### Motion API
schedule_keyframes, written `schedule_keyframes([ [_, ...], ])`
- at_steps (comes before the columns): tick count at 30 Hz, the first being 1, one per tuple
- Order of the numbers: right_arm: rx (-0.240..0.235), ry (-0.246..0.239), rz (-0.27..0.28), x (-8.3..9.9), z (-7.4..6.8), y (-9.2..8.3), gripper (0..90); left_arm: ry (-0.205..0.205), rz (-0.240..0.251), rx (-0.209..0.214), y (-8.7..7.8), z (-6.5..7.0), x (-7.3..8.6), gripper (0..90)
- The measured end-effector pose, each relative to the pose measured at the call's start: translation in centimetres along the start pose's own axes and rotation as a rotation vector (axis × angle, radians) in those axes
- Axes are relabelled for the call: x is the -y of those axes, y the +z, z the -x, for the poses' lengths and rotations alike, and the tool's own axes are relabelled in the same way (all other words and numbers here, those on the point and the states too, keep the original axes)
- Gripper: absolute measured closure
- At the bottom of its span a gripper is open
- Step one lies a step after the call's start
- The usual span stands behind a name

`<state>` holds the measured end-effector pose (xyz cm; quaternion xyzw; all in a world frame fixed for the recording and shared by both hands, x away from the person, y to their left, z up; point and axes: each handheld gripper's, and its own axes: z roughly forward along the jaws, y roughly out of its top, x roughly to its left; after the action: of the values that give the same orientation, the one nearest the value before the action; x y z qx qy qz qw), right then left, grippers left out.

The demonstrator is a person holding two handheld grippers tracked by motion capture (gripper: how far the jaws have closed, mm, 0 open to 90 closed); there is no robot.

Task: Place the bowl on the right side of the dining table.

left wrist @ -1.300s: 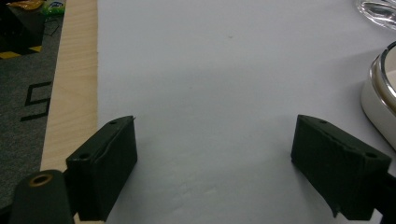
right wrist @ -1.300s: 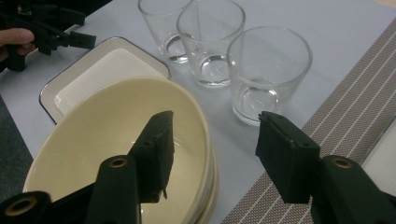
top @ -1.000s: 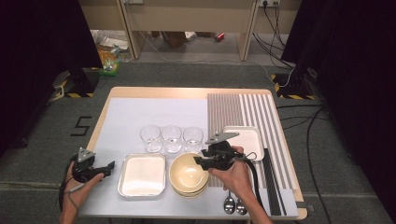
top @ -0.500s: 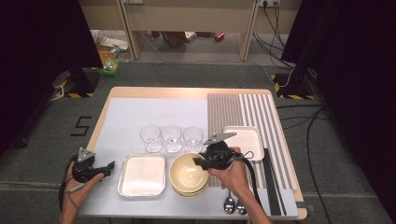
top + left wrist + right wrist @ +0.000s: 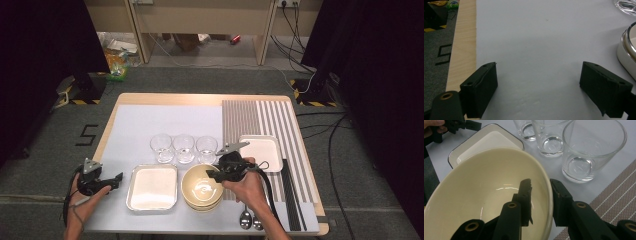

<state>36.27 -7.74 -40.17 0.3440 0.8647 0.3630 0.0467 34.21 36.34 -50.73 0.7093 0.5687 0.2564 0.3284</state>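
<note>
Grey worktop (image 5: 135,125), near edge: bowl (image 5: 200,189) sits directly under my right tongs (image 5: 214,175), whose jaws have just been closing and now straddle its right rim, one inside, one outside. Left tongs (image 5: 116,179) idle open, well apart beyond the tray (image 5: 153,186).

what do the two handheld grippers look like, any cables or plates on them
Both are black. The left gripper and the right gripper each carry a grey three-cornered plate on top and trail a black cable. Their jaws are blocky black pads. The forearms are bare, with no sleeves.
</note>
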Motion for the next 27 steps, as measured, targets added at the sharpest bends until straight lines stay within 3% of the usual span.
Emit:
schedule_keyframes([
  [7, 0.021, -0.021, -0.003, 0.0, 0.1, 0.0, 81.8, 0.000, -0.008, 0.004, -0.1, 0.0, 0.0, 13.8],
  [18, 0.059, -0.105, -0.009, -0.3, -0.6, -0.4, 83.4, 0.000, -0.001, 0.000, 0.0, 0.0, 0.0, 13.8],
  [27, 0.076, -0.135, 0.001, -0.4, -1.0, -0.5, 83.4, 0.005, -0.010, 0.004, -0.1, 0.0, 0.0, 14.0],
])
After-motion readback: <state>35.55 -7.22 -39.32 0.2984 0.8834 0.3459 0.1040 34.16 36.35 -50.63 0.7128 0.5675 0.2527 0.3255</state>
